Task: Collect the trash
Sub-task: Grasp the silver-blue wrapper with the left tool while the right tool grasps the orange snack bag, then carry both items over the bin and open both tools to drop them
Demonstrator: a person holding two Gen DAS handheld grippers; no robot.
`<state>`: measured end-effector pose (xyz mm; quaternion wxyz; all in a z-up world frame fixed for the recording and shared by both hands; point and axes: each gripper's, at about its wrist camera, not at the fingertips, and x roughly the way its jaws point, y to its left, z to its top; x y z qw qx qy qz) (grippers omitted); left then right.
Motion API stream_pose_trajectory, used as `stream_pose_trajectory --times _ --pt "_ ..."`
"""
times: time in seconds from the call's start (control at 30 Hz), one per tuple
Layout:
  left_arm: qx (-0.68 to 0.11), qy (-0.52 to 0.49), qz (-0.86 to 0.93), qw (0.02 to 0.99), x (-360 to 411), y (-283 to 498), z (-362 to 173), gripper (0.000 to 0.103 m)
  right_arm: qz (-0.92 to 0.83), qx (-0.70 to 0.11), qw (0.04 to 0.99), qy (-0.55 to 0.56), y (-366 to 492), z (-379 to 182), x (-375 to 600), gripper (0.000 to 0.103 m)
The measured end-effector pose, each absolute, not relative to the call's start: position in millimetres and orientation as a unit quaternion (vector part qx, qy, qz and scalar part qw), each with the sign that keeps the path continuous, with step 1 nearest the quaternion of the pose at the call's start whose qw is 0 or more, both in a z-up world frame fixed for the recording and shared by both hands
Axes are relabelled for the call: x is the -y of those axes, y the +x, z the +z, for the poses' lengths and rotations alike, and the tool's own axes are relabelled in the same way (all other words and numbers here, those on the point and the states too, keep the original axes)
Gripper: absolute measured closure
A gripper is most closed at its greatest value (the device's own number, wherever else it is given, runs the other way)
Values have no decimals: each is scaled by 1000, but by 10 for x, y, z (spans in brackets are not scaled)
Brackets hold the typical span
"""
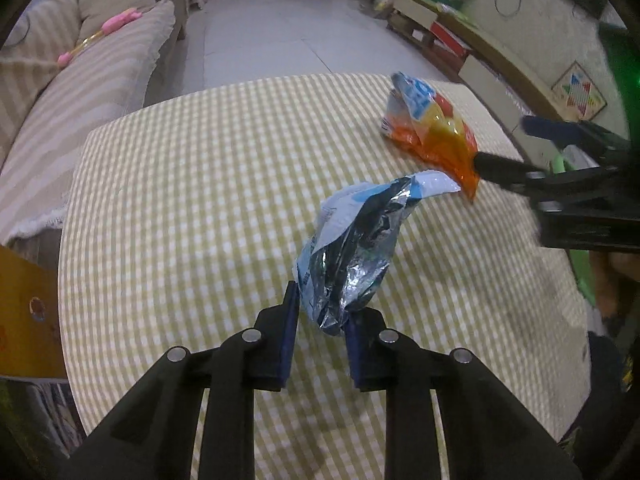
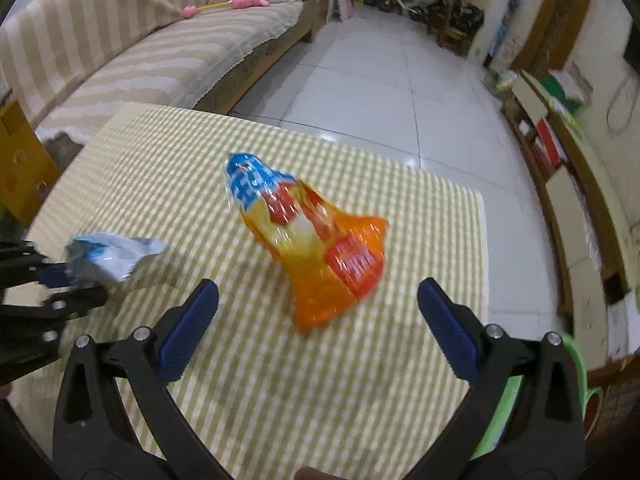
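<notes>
From the left wrist we look steeply down along the left claw (image 1: 321,312) at the yellow-and-white checked surface (image 1: 180,200), close up, facing the white tiled floor (image 1: 280,28) beyond. From the right wrist we look down along the right claw (image 2: 318,300), equally near. Both views share the surface, the crumpled silver-and-blue foil wrapper (image 1: 356,240), the orange plastic snack bag (image 2: 320,248) and the striped beige sofa (image 1: 92,80).
</notes>
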<state>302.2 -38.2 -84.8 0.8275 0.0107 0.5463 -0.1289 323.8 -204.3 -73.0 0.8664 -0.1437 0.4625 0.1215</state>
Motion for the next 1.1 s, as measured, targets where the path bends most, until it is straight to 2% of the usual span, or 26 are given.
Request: stream_pose_trajectory --times 0.2,0.3,0.37,0.4,0.63,1.1 --pt "-547 3 -132 826 266 2933 -869 84 107 -446 862 -214 3343 -882 1798 8" --pt "-547 2 -132 827 353 2911 -854 84 113 -456 857 -212 3370 -948 1787 33" --pt "-545 -1 -131 828 341 2892 -839 84 105 -462 853 -220 3355 -988 1786 67" --pt "-544 -2 -130 829 348 2872 -824 84 101 -459 854 -221 3337 -987 1806 71" --pt "-539 -8 -130 832 310 2821 -748 84 107 -452 865 -191 3167 -838 1959 77" --pt "-522 -39 -115 844 272 2600 -388 84 119 -446 886 -45 2755 -220 2407 79"
